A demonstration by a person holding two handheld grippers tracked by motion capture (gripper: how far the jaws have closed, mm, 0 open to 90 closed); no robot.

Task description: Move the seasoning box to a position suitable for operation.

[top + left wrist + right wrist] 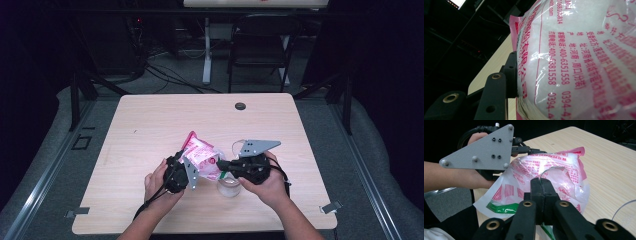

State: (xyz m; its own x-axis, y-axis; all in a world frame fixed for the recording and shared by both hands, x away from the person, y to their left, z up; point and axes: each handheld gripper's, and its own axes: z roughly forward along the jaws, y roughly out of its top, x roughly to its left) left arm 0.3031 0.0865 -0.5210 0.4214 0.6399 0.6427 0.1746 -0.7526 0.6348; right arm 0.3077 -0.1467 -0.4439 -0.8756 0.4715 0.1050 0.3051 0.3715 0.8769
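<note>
Bag (202, 157) held above cup (228, 186); left gripper (184, 169) clamps its body, right gripper (541, 185) pinches torn film edge. Step: opening. Next: pull apart steadily.

Just a light wood table (150, 125) with a black grommet (240, 106), plus a dark folding chair (260, 45) behind it.

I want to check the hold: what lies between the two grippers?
The bag, between left hand-held gripper and right hand-held gripper, in the high view.
</note>
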